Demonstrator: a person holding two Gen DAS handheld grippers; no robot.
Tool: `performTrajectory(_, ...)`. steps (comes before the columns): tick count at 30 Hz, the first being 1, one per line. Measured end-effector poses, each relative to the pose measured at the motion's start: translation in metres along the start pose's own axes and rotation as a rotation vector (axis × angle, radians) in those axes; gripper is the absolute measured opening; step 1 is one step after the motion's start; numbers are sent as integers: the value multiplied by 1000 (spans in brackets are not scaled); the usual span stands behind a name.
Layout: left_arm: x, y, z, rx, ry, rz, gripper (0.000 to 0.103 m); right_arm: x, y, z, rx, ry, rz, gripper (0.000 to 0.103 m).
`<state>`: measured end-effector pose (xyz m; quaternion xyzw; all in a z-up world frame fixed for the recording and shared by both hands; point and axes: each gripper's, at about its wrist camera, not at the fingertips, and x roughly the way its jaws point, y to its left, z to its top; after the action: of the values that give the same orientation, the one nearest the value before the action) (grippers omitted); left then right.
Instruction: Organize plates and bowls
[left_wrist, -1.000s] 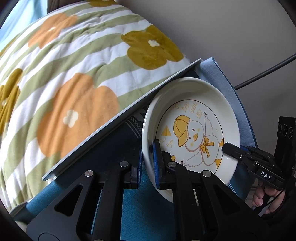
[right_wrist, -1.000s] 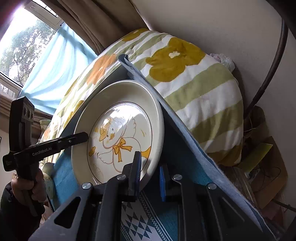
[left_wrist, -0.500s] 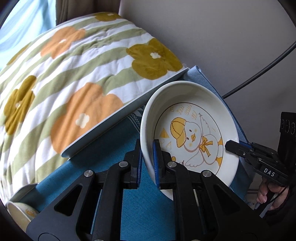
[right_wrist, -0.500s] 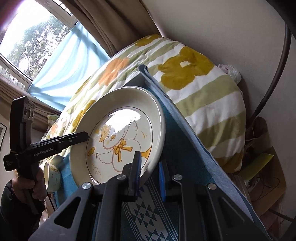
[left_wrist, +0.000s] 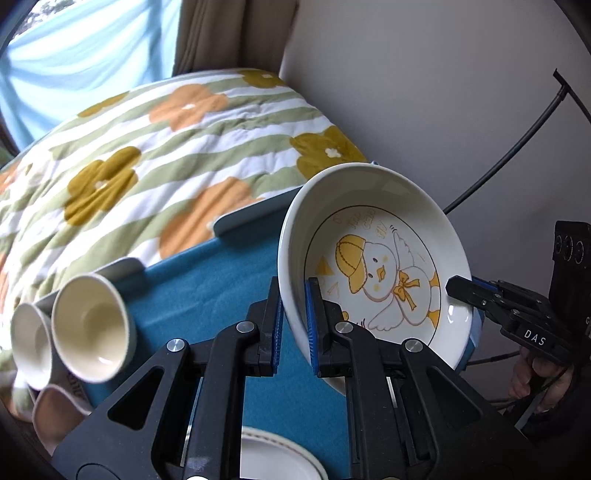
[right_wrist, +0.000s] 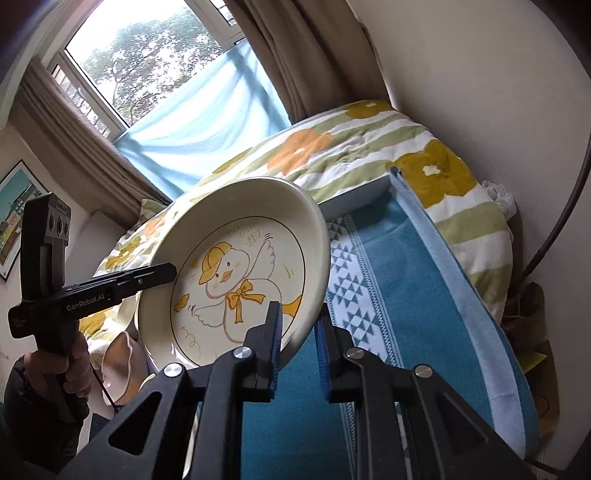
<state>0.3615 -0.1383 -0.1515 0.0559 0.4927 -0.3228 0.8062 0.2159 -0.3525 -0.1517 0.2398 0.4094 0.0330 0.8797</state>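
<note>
Both the left gripper (left_wrist: 293, 325) and the right gripper (right_wrist: 297, 350) were closed on opposite rims of the duck plate (left_wrist: 376, 273), held tilted above the blue-clothed surface (left_wrist: 221, 280), bowls (left_wrist: 90, 332) off toward the left gripper's side.

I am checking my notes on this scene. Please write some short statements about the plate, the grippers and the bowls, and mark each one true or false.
1. Both grippers hold the plate by its rim. True: the left gripper and the right gripper clamp opposite edges.
2. The plate lies flat on the cloth. False: it is lifted and tilted.
3. The plate shows a duck in a yellow cap. True.
4. Two bowls stand at the left. True.
5. The bowls hold food. False: they are empty.
</note>
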Motion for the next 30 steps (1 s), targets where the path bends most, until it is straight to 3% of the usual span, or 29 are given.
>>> performTrajectory(5, -47, 18, -54, -60, -23, 48, 11, -8, 40, -25, -71, 20, 51, 16)
performTrajectory(10, -69, 36, -107, -118, -9, 99, 12, 4, 66, -57, -125, 82, 98, 16)
performTrajectory(19, -67, 73, -198, -305, 50, 153, 12, 47, 93, -105, -230, 242, 154, 16)
performTrajectory(30, -52, 95, -253, -469, 87, 202, 13, 81, 117, -122, -389, 321, 213, 16)
